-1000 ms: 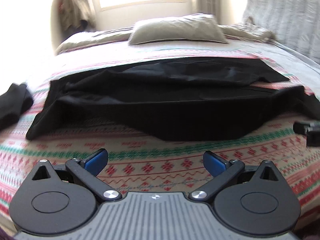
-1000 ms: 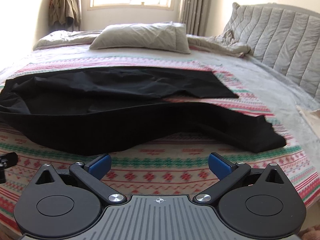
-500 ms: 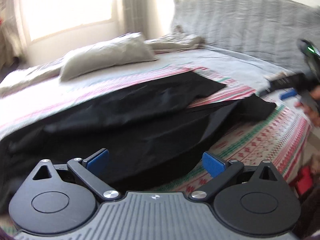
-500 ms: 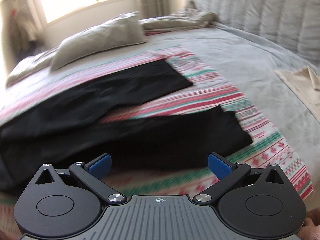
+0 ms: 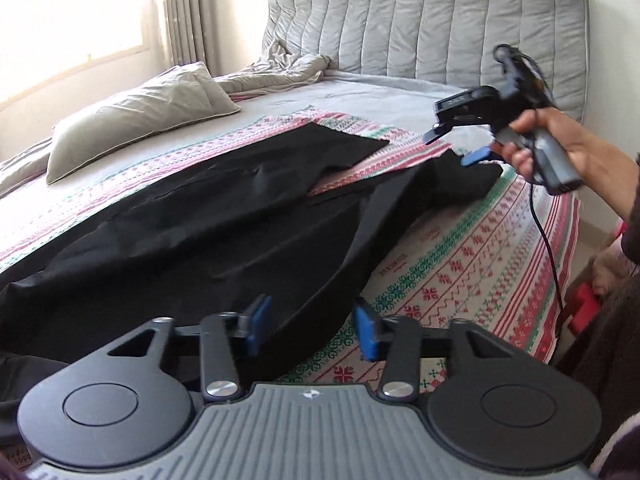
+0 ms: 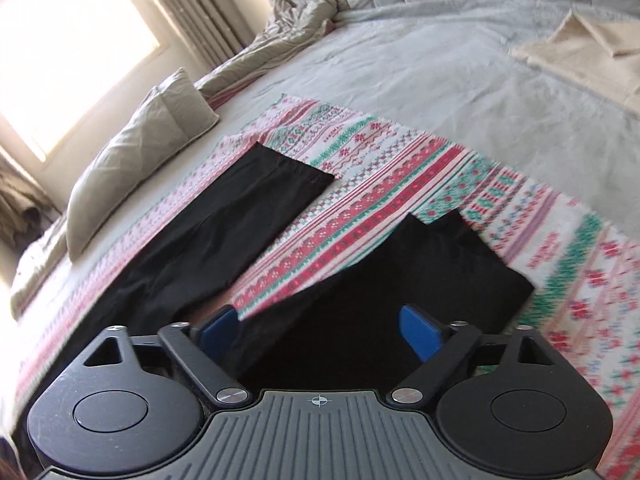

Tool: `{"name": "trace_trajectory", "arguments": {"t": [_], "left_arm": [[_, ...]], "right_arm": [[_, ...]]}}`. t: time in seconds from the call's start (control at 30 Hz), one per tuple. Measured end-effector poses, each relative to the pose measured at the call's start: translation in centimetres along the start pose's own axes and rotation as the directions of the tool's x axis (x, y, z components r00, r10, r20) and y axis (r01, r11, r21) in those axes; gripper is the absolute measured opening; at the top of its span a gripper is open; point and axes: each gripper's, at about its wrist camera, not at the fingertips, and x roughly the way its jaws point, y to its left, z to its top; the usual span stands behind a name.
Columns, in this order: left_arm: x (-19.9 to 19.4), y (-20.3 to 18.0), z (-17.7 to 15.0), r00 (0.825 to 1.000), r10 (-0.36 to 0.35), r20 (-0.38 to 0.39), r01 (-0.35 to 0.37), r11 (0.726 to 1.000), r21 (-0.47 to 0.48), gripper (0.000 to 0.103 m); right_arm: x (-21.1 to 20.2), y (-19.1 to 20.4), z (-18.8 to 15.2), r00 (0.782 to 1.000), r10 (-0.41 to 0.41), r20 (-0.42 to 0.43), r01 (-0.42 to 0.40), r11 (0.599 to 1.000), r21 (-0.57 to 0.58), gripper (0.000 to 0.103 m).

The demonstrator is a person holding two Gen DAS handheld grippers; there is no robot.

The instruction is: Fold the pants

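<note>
Left wrist view shows one pair of black pants (image 5: pixel 208 240) spread on a patterned blanket (image 5: pixel 460 264) with red, green and white bands, which lies on a large bed (image 5: pixel 380 92). The pants have two legs. One leg lies flat, farther from the camera, and its hem points toward the padded grey headboard (image 5: pixel 420 20). The other leg is nearer to the blanket's edge, and its end is under the right gripper (image 5: pixel 460 148).

The left gripper (image 5: pixel 312 334) has two blue pads, and they are partly drawn together, with a clear gap between them. Nothing is between them; the near edge of the pants is just in front of them.

A hand (image 5: pixel 560 148) holds the right gripper above the end of the near leg. In the right wrist view the right gripper (image 6: pixel 320 328) has its two blue pads wide apart, and the black cloth of the near leg (image 6: pixel 420 280) fills the space in front of them. I cannot tell if the pads touch the cloth. The far leg (image 6: pixel 240 208) lies apart from it, with a strip of blanket between the two legs.

One grey pillow (image 5: pixel 140 116) lies near the window (image 5: pixel 60 12). One crumpled grey cover (image 5: pixel 280 68) lies by the headboard. One beige folded cloth (image 6: pixel 580 48) lies on the grey sheet at the far right.
</note>
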Motion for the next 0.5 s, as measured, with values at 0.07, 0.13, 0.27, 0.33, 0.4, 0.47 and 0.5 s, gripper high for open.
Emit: {"name": "trace_trajectory", "arguments": {"t": [0.07, 0.13, 0.27, 0.33, 0.4, 0.47, 0.5], "left_arm": [[0.2, 0.0, -0.2, 1.0, 0.02, -0.002, -0.02, 1.0, -0.013, 0.029], [0.1, 0.5, -0.5, 1.0, 0.016, -0.004, -0.017, 0.999, -0.04, 0.017], [-0.4, 0.9, -0.9, 1.0, 0.006, -0.005, -0.006, 0.999, -0.054, 0.012], [-0.9, 0.9, -1.0, 1.0, -0.006, -0.001, 0.006, 0.999, -0.048, 0.012], [-1.6, 0.9, -1.1, 1.0, -0.022, 0.005, 0.023, 0.999, -0.035, 0.012], [-2.2, 1.0, -1.3, 0.999, -0.038, 0.001, 0.038, 0.999, -0.018, 0.012], [-2.5, 1.1, -1.5, 0.999, -0.053, -0.005, 0.053, 0.999, -0.014, 0.012]], "right_arm": [[1.7, -0.2, -0.1, 0.999, -0.029, -0.021, 0.029, 0.999, 0.017, 0.067], [2.9, -0.5, -0.5, 0.998, -0.051, -0.032, 0.051, 0.999, 0.005, 0.04], [1.5, -1.2, -0.6, 0.998, -0.068, 0.007, 0.068, 0.998, -0.014, 0.0], [-0.9, -1.3, -0.6, 0.997, -0.05, 0.05, 0.051, 0.998, -0.024, 0.0], [-3.6, -1.2, -0.8, 0.995, -0.057, 0.086, 0.063, 0.996, -0.069, 0.0], [-6.3, -1.4, -1.5, 0.992, -0.066, 0.107, 0.078, 0.99, -0.115, 0.0], [-7.7, -1.7, -2.0, 0.991, -0.069, 0.111, 0.084, 0.988, -0.131, 0.0]]}}
